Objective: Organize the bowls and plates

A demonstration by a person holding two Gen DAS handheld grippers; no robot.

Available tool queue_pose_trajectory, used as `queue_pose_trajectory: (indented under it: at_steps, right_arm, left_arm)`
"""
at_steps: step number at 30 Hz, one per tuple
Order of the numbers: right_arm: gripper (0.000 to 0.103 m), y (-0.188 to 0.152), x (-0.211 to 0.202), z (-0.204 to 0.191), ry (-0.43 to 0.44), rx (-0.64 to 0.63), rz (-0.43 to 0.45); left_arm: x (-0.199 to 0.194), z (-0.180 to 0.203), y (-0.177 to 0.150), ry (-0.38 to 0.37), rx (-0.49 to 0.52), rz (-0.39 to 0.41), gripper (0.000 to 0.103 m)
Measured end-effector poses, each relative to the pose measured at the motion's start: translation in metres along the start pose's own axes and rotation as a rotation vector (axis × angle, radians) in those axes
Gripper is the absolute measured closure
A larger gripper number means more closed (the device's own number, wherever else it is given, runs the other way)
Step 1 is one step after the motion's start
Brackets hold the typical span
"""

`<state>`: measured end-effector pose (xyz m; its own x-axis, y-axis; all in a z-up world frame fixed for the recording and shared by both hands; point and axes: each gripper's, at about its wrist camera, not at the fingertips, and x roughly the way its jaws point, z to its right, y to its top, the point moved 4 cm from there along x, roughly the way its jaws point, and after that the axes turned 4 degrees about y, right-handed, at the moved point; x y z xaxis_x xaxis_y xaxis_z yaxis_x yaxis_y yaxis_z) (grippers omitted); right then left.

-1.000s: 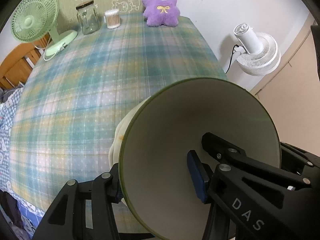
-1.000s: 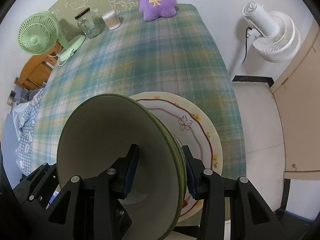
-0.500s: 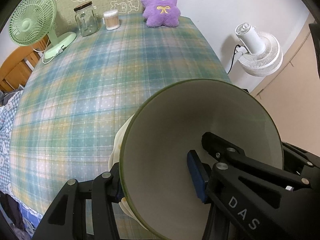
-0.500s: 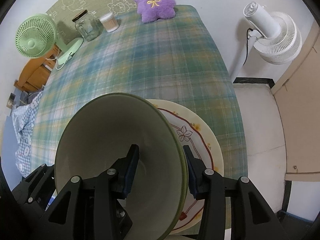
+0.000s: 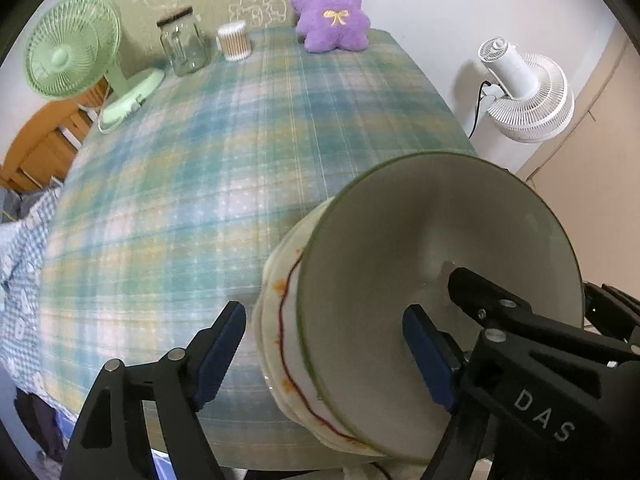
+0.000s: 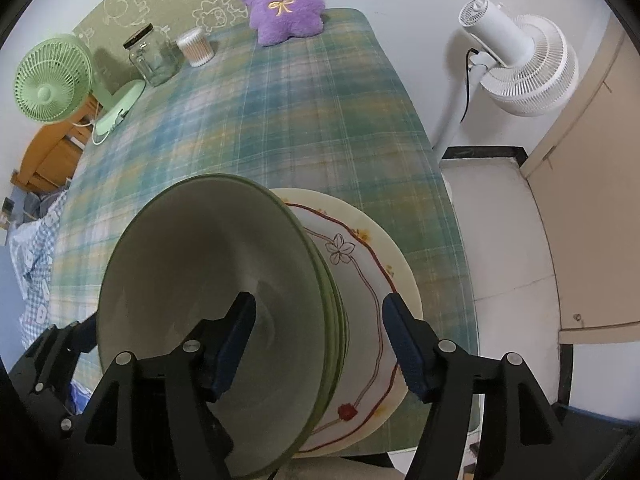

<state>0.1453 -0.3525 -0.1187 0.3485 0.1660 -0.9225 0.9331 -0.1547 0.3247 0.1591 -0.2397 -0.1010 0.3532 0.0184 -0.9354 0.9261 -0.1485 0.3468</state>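
A green-rimmed cream bowl [image 5: 432, 280] sits nested on other green bowls, on a cream plate with a red wavy line [image 5: 280, 320], at the table's near right corner. In the right wrist view the bowl stack [image 6: 208, 304] rests on that plate [image 6: 372, 276]. My left gripper [image 5: 324, 352] is open, its fingers straddling the rim of bowl and plate without touching. My right gripper [image 6: 320, 340] is open too, one finger inside the bowl and one over the plate.
The plaid tablecloth [image 5: 208, 152] covers the table. At the far end stand a green desk fan [image 5: 76, 60], a glass jar [image 5: 184, 46], a cotton-swab tub [image 5: 234, 40] and a purple plush [image 5: 330, 8]. A white floor fan [image 6: 516, 56] stands off the right edge.
Both grippers have opened and let go of the bowl rim. The bowl now rests on the stack over the plate, and both grippers have drawn back a little.
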Motion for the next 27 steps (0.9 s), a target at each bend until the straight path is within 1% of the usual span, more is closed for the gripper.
queue_pose_trajectory:
  at_steps: [3,5,11,17,20,23,25,26,27]
  right_arm:
    - [0.034,-0.001,-0.008,-0.002,-0.013,-0.006,0.014]
    - [0.034,-0.001,-0.018,-0.005,-0.021,-0.015,0.044]
    - [0.034,0.003,-0.061,-0.017,-0.058,-0.026,0.181]
    - [0.034,0.002,-0.095,-0.049,-0.078,-0.042,0.302]
    - [0.034,-0.001,-0.106,-0.074,-0.088,-0.054,0.354]
    - [0.034,-0.007,-0.113,-0.101,-0.072,-0.063,0.39]
    - [0.03,-0.012,-0.115,-0.118,-0.079,-0.061,0.409]
    - [0.024,-0.015,-0.114,-0.126,-0.084,-0.056,0.414]
    - [0.022,-0.018,-0.114,-0.135,-0.088,-0.045,0.421]
  left_arm:
    - [-0.012,-0.002,0.0,0.01,0.011,0.034,0.019]
    - [-0.02,-0.005,0.0,0.001,0.007,0.062,0.018]
    - [-0.054,-0.028,0.003,0.016,-0.016,0.177,0.015]
    - [-0.082,-0.076,0.002,0.03,-0.06,0.288,0.015]
    - [-0.094,-0.106,-0.004,0.024,-0.072,0.338,0.015]
    - [-0.104,-0.137,-0.01,0.033,-0.08,0.38,0.015]
    - [-0.109,-0.156,-0.015,0.044,-0.077,0.403,0.012]
    - [-0.111,-0.165,-0.018,0.047,-0.074,0.416,0.011]
    - [-0.114,-0.177,-0.021,0.043,-0.073,0.435,0.011]
